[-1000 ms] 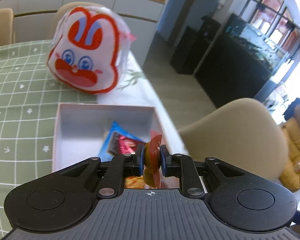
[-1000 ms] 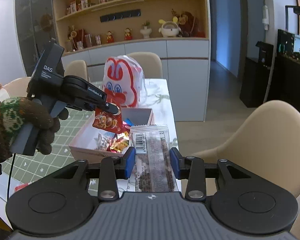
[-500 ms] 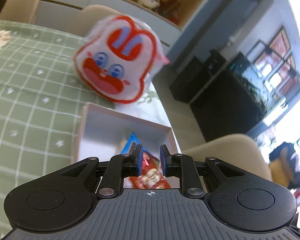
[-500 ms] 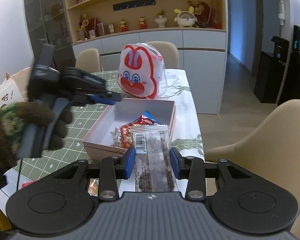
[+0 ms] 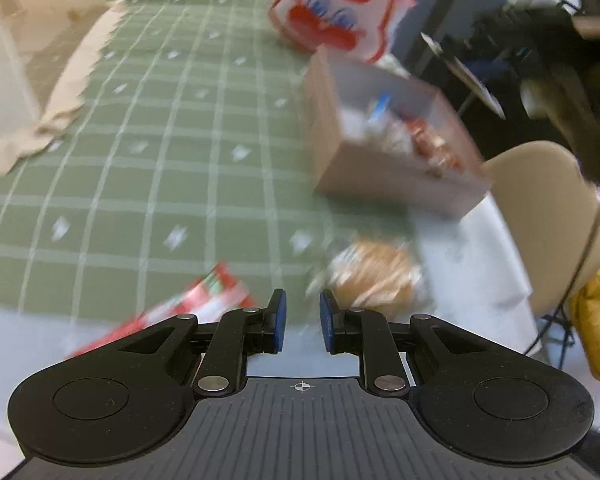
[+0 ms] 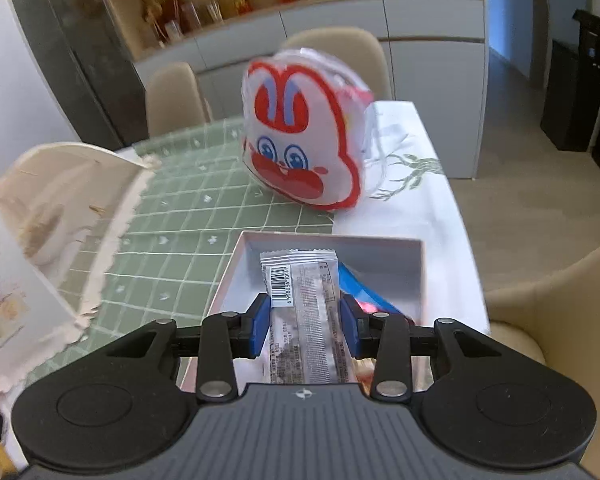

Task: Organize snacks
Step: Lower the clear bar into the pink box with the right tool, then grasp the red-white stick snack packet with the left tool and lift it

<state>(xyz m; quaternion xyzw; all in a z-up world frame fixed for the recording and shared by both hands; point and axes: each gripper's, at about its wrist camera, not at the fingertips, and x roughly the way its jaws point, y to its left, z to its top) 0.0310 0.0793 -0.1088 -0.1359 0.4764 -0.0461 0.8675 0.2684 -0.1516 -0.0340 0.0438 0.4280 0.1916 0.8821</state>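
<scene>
My right gripper (image 6: 305,314) is shut on a silver snack packet (image 6: 306,308) with a barcode and holds it over the open white box (image 6: 380,246), which holds a blue packet (image 6: 364,290) and other snacks. My left gripper (image 5: 302,322) is open and empty, low over the table's near end. In its blurred view a red and white packet (image 5: 198,304) lies just left of the fingers and a wrapped round bun (image 5: 374,276) just right. The box (image 5: 384,168) stands farther right with snacks inside.
A white and red rabbit-face bag (image 6: 304,148) stands behind the box on the green checked tablecloth (image 5: 160,128). A torn cream paper bag (image 6: 40,232) stands at the left. Beige chairs (image 5: 548,216) line the table's right side and far end.
My left gripper let go of the red snack into the box, opened, and swung back left to the table's near end. My right gripper moved forward with the silver packet over the box.
</scene>
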